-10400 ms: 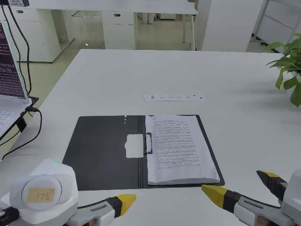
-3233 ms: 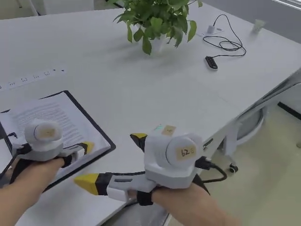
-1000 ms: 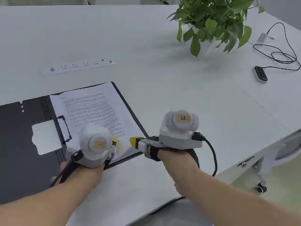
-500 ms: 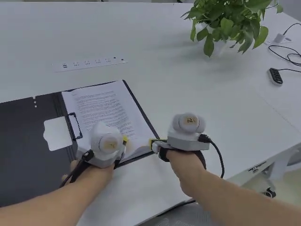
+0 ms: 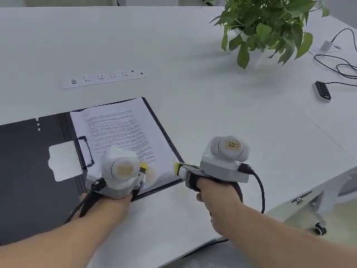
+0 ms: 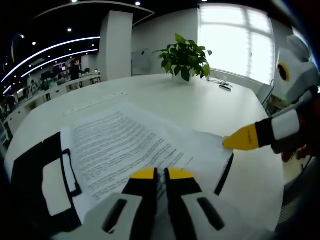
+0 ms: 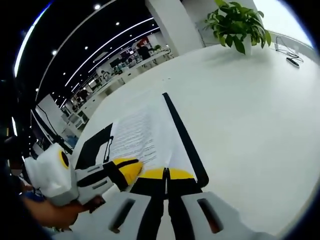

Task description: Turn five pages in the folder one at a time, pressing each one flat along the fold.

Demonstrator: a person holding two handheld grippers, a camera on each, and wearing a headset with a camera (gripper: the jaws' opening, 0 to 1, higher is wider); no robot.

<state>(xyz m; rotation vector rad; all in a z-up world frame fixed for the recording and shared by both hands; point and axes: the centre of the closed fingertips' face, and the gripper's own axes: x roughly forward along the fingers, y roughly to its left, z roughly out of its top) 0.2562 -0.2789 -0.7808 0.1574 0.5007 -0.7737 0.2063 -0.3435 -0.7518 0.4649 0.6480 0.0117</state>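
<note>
Two tools sit low at the near edge of the open folder (image 5: 28, 190), which lies flat on the white counter (image 5: 212, 95). The folder's dark left cover carries a white card (image 5: 60, 162) beside the black clip (image 5: 85, 152) at the spine. The stack of printed pages fills the right half, and the top page (image 5: 120, 134) lies flat.

The left tool (image 6: 161, 174), held in the left hand (image 5: 106, 204), points across the near part of the top page toward the far right. Its yellow-tipped jaws are drawn almost together, with a thin dark slit between them and nothing seen in it. The tips are low over the printed lines, and I cannot tell whether they touch the paper.

The right tool (image 7: 166, 174), held in the right hand (image 5: 215, 192), comes in from the right and points left at the near right corner of the stack. Its jaws are pressed together, and the yellow tips rest at the page's right edge, just inside the folder's dark border. I cannot tell whether a sheet is caught between them. The tips of the two tools are near each other but apart.

Farther off on the counter, a white power strip (image 5: 106, 79) lies beyond the folder. A potted plant (image 5: 268, 25) stands at the far right, with a small black remote (image 5: 322, 90) lying to its right.
</note>
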